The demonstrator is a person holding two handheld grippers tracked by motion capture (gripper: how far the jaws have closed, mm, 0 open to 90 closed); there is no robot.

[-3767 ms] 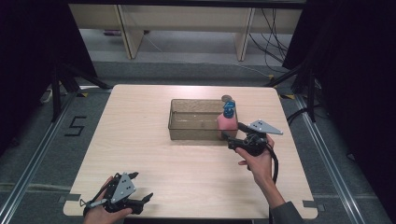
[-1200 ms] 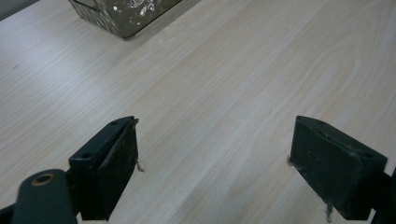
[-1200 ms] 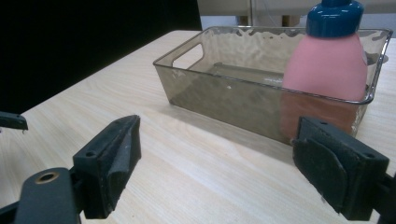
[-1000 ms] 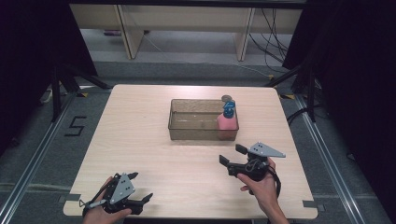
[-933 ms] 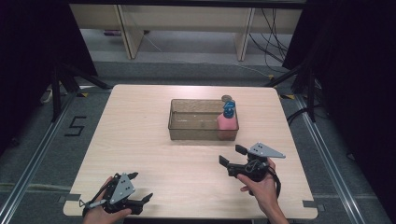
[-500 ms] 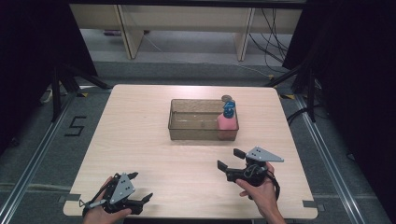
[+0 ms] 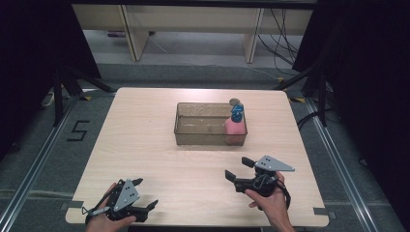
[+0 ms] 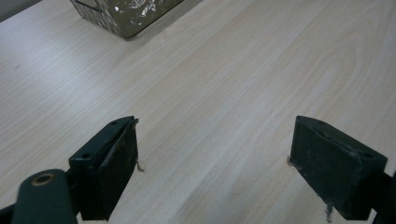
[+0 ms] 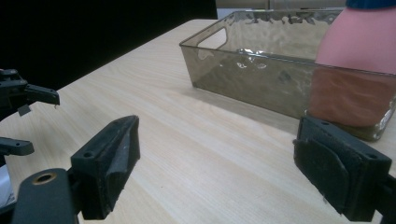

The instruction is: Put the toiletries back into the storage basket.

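Currently the left gripper (image 7: pixel 145 193) sits at the tabletop's (image 7: pixel 145 125) near-left corner, held in a hand (image 7: pixel 104 223), jaws spread wide over bare wood, gripping nothing. Toward the far edge, right of centre, stands a clear smoky bin (image 7: pixel 203 126); a pink bottle (image 7: pixel 235 129) with blue cap (image 7: pixel 237 113) stands upright in its right end. The right gripper (image 7: pixel 238 168) rests near the near-right corner, jaws spread, empty.

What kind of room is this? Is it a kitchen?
Probably not a kitchen, more like a lab for recording experiments: a pale wooden table ringed by black curtains, loose cables on the floor, and a taped number five.
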